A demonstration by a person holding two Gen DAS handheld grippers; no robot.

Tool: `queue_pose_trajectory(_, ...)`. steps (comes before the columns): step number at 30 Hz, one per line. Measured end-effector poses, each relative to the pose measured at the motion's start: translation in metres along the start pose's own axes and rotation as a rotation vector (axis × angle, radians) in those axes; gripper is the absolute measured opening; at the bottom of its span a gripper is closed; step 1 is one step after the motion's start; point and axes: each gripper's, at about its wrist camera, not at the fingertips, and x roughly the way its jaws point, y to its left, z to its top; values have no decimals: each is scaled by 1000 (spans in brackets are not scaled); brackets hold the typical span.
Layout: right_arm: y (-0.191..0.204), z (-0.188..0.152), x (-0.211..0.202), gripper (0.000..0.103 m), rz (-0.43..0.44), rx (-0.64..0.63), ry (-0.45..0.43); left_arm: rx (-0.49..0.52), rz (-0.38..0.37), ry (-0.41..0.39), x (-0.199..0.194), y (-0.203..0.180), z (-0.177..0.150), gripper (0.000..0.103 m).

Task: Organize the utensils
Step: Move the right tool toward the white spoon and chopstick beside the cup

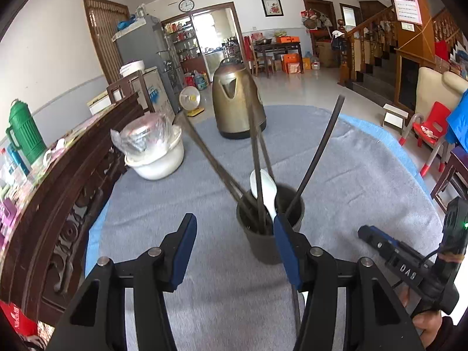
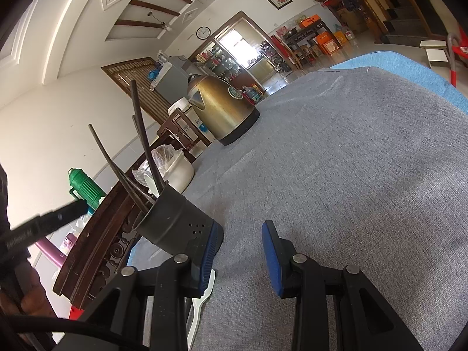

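**Utensils upright in dark cup on grey-clothed desk**

Nearest in left wrist view: left gripper (image 1: 234, 228) with jaws apart, nothing pressed between the pads, right pad just in front of the cup rim. Beside it, low right: right gripper (image 1: 365, 234), jaws parted with only bare cloth between them in its own view.

Just beyond: dark cup (image 1: 270, 231) standing on the grey cloth (image 1: 175, 204), holding four dark chopsticks (image 1: 316, 161) with long axes fanned up and outward, and a white spoon (image 1: 263, 190) with bowl end up. Another white utensil (image 2: 201, 301) flat on the cloth under the right gripper.

Farther left: white bowl (image 1: 159, 161) with plastic-wrapped contents. Farther back: brass-coloured kettle (image 1: 235, 102). Along the left edge: carved wooden rail (image 1: 73, 190).
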Motion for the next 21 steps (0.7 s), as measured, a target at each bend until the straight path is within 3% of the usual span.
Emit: queue_pose_trajectory(21, 0, -2, 9, 35, -57, 3, 48, -137, -10, 141, 33, 47, -60, 56)
